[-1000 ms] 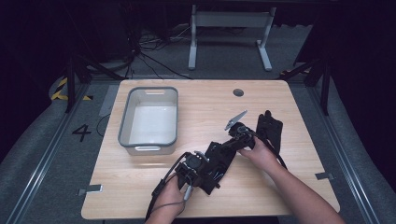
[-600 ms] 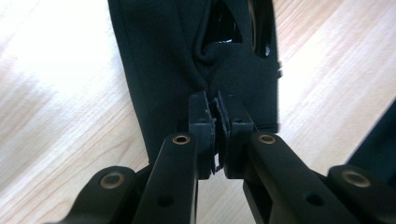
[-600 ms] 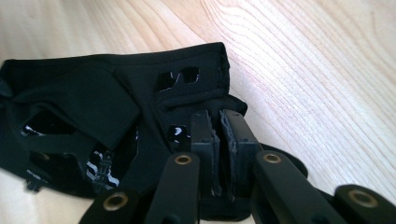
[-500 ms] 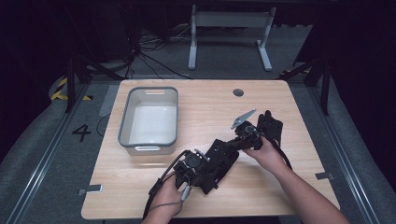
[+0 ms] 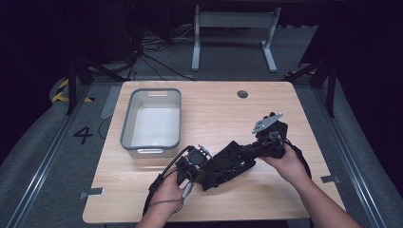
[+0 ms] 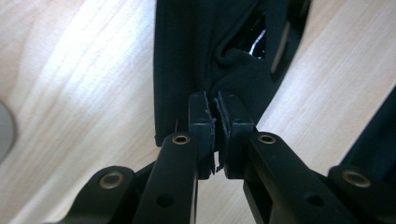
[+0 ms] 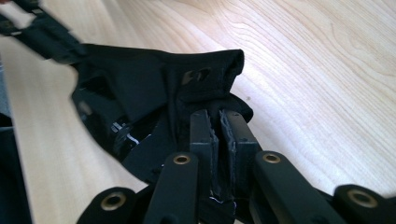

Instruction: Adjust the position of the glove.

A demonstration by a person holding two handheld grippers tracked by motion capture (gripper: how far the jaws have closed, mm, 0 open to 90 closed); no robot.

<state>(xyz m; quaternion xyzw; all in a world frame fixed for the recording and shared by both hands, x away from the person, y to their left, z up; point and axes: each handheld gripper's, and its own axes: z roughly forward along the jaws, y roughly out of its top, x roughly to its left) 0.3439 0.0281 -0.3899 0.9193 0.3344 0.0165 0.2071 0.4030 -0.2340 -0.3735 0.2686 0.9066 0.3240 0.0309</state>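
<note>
Black cloth (image 5: 228, 161) hangs stretched btwn my two grippers, over the table (image 5: 218, 114) just in front of me. In left gripper view the cloth (image 6: 205, 51) runs straight up from the pads, and the jaws are pressed together w/ a fold pinched in them. Left gripper (image 5: 202, 164) sits at the cloth's near-left end, my left hand (image 5: 173, 187) under it, cable looping back toward me. Right gripper (image 5: 259, 147) has the far-right end; its view shows the jaws clamped tight on a bunched edge of cloth (image 7: 154, 98), rest of it sagging off to the left. Right hand (image 5: 285, 164) holds that gripper's body. Grey bin (image 5: 126, 128) stands apart, beyond the left gripper. Wood under both.
</note>
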